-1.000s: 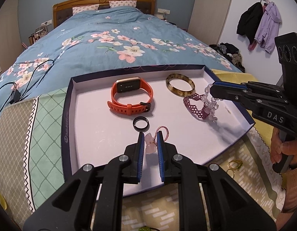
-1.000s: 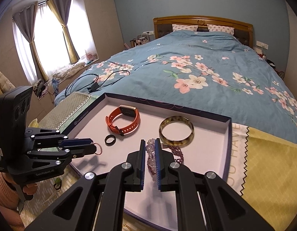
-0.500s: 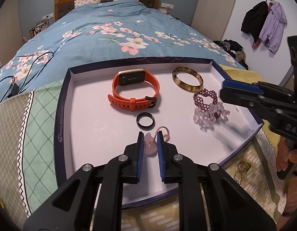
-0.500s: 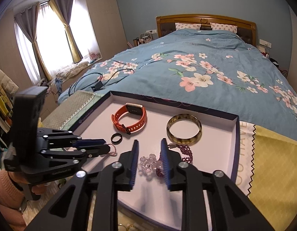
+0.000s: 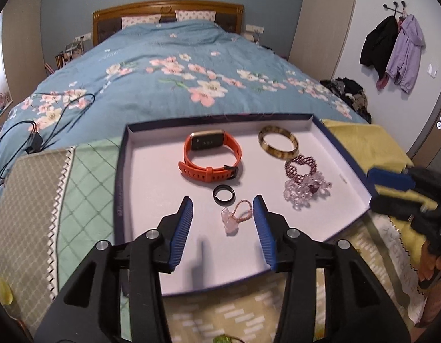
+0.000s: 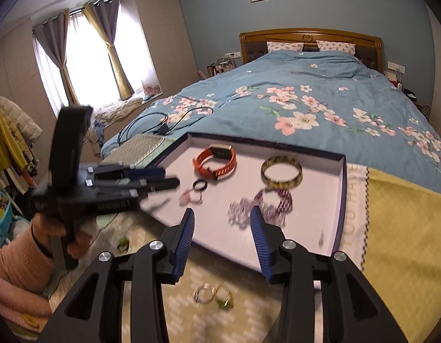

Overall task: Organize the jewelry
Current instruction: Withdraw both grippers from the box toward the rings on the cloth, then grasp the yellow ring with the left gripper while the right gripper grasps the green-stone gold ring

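Grippers are both opening: left gripper (image 5: 222, 210) is parting around a pink charm ring (image 5: 237, 215), right gripper (image 6: 222, 220) over a clear bead bracelet (image 6: 241, 210), neither pressing, inside the tray (image 5: 121, 171).

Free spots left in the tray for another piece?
Tray: bare strip between its left wall and the orange watch; also the near edge. Crowded right: bangle, beaded bracelets; black ring and pink ring centre.

The left gripper (image 5: 222, 205) points forward and downward, and its jaws are opening; nothing is pressed between the blue fingers (image 5: 184, 228). The right gripper (image 6: 222, 217) also points downward, its jaws are opening too, and its fingers (image 6: 259, 237) grip nothing. A hand (image 6: 74, 237) in a pink sleeve (image 6: 17, 268) holds the left gripper's handle.
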